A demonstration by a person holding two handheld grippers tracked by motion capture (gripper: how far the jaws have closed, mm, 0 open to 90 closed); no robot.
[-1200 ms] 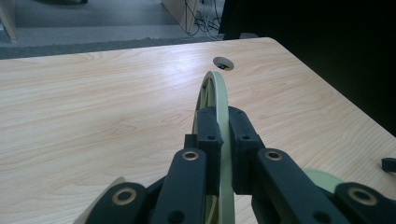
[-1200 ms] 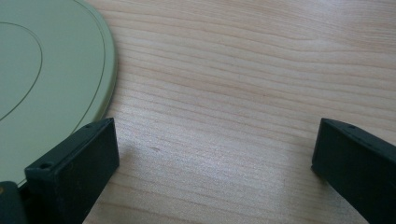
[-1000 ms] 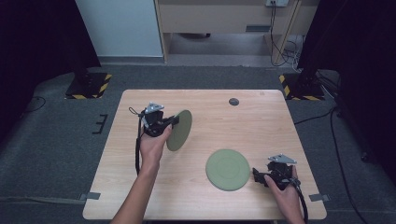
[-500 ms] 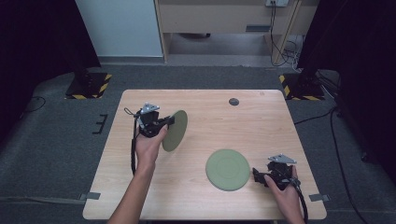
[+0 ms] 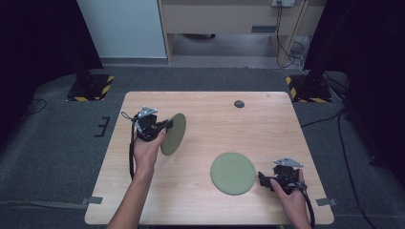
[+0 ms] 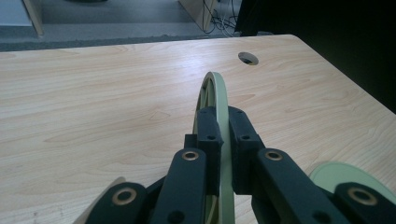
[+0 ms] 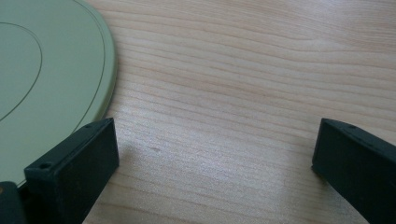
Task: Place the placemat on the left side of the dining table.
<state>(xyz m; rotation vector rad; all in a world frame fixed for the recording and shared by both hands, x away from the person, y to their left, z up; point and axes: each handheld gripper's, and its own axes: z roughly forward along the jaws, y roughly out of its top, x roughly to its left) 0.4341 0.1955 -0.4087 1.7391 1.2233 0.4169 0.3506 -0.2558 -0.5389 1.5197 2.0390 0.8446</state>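
High view: left tongs (image 5: 168, 125), clamped on tilted plate (image 5: 174, 134), moved leftward; right tongs (image 5: 261, 178) stay apart.

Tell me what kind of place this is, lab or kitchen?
Most likely a lab recording station, not a kitchen. A light wooden table with a cable hole stands on grey carpet, black stands with yellow-black hazard-striped bases flank it, and a person works handheld black two-jaw grippers, the left gripper clamping a green round plate.
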